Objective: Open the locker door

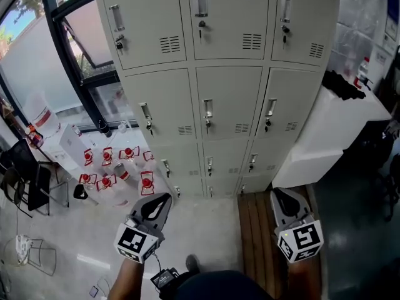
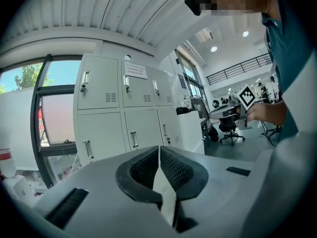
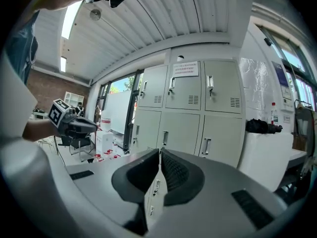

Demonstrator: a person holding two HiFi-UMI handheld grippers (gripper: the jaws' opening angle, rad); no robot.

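- Both tools sit lowest in the head view: the left gripper (image 1: 164,197) at 7 o'clock and the right gripper (image 1: 277,193) at 5 o'clock. They are well apart, and both point up toward the lockers.
- In its own view, the left gripper (image 2: 159,150) has its ribbed pads pressed together with nothing between them.
- The right gripper (image 3: 159,153) is likewise pressed together and empty.
- The locker bank (image 1: 228,99) fills 12 o'clock. It is grey, three columns wide, and every locker door (image 1: 230,103) that shows is shut, well beyond both tips.
- A black-framed window (image 1: 70,64) runs from 10 to 11 o'clock.
- A white cabinet (image 1: 328,133) stands at 3 o'clock against the bank, with a dark bundle (image 1: 342,85) on top.
- Wooden slats (image 1: 255,230) lie on the floor just left of the right gripper.
- Small red-marked containers (image 1: 115,166) cluster at 9 o'clock.
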